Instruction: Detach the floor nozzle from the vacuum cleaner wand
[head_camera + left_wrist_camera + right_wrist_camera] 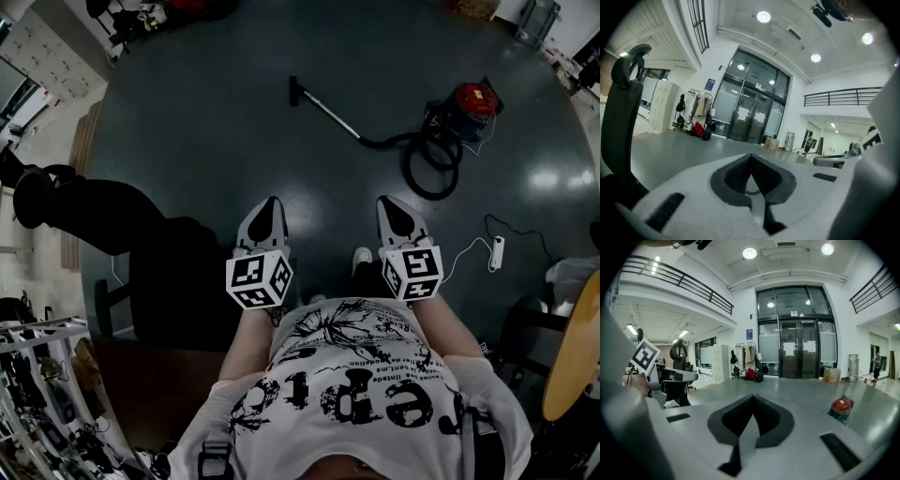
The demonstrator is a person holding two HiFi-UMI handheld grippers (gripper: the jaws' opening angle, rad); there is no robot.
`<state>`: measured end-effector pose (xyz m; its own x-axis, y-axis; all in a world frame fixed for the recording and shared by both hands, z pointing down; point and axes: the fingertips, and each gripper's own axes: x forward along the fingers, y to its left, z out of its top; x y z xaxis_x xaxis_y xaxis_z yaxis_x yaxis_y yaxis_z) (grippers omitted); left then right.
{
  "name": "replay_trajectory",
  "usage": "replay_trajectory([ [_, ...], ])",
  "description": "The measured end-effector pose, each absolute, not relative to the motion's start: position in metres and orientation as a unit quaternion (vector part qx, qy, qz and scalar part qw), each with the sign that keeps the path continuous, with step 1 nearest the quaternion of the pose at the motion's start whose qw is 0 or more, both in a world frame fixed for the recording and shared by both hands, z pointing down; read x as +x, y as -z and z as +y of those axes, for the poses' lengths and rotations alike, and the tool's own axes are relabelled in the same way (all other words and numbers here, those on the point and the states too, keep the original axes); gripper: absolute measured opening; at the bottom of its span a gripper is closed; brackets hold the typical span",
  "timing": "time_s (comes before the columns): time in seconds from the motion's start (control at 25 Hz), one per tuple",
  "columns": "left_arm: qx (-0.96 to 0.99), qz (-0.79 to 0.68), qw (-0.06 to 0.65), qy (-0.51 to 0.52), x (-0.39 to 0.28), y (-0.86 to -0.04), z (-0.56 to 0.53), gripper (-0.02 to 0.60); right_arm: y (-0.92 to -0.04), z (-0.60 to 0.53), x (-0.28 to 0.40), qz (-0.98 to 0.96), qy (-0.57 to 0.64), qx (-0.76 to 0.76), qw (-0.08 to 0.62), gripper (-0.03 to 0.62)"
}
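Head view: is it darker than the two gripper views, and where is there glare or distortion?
Head view: dim, fisheye-bent at the edges, with pale glare on the floor right of the red vacuum cleaner. Left gripper view: bright, ceiling lights blown out, railing curved. Right gripper view: bright, with black corners.

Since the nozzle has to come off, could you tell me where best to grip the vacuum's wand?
Probably its straight stretch just behind the floor nozzle, coming from above with the jaws across it: the wand is slim and bare there, well clear of the looped hose near the red canister.
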<state>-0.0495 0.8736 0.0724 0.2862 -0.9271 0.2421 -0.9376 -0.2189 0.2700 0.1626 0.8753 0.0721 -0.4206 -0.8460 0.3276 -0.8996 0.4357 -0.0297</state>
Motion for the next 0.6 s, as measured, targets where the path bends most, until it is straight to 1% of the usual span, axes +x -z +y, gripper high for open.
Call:
replay_trajectory([
  [0.32,0.763,-0.623,0.171,-0.024,-0.023,-0.069,0.768,0.005,-0.079,0.741,0.201,-0.842,-0.129,0.513,0.108,0.003],
  [0.6,0.74,-0.656,0.14,-0.044,0.001,-0.055,0.665,0.004,-0.076,0.63,0.224,-0.864,-0.161,0.468,0.094,0.003],
])
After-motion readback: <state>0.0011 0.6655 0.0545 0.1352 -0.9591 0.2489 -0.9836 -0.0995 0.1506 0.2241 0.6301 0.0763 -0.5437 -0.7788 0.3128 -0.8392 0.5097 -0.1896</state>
